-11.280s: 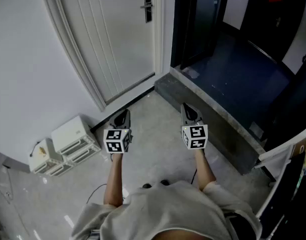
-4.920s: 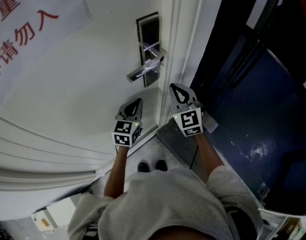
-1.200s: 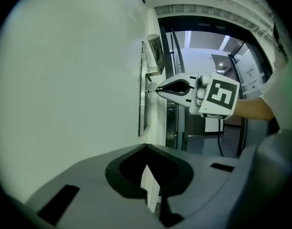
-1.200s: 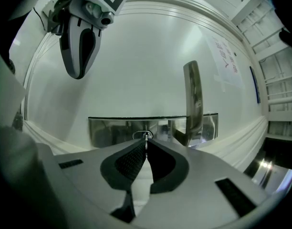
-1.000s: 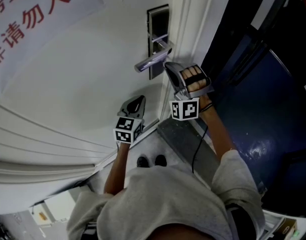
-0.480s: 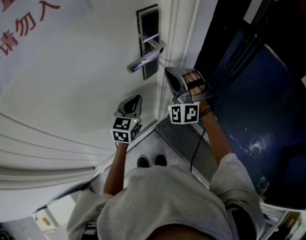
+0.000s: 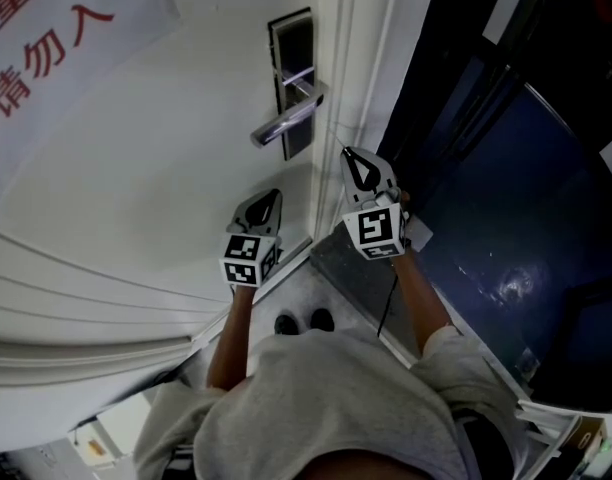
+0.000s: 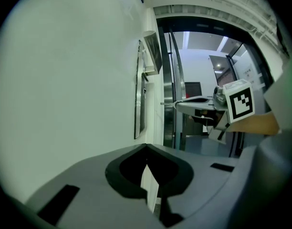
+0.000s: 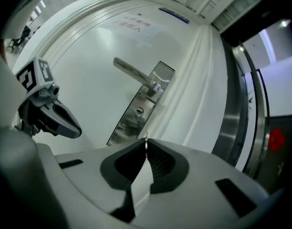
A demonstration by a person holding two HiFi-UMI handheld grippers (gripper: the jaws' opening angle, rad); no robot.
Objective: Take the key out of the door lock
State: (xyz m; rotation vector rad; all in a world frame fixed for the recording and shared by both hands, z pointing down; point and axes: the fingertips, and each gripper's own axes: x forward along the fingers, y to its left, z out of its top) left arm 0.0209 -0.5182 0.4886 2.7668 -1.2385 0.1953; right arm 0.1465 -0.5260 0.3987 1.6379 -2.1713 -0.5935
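Note:
The silver lock plate (image 7: 291,78) with its lever handle (image 7: 286,118) is on the white door (image 7: 166,168). In the right gripper view the keyhole (image 9: 139,111) below the handle (image 9: 131,70) looks empty. My right gripper (image 7: 347,154) hangs just below and right of the plate, off the door, shut on a thin metal key (image 9: 145,143) seen edge-on at its tips. My left gripper (image 7: 268,200) is lower, close to the door face, shut with nothing in it; it also shows in the right gripper view (image 9: 75,129).
A white sign with red characters (image 7: 46,28) hangs on the door at upper left. The door frame (image 7: 371,58) runs up beside the lock. Right of it lies a dark opening with a blue floor (image 7: 506,188). A grey threshold (image 7: 351,268) is at my feet.
My right gripper has drawn back from the lock plate, down and to the right, and turned so its marker cube faces up. The left gripper has barely moved.

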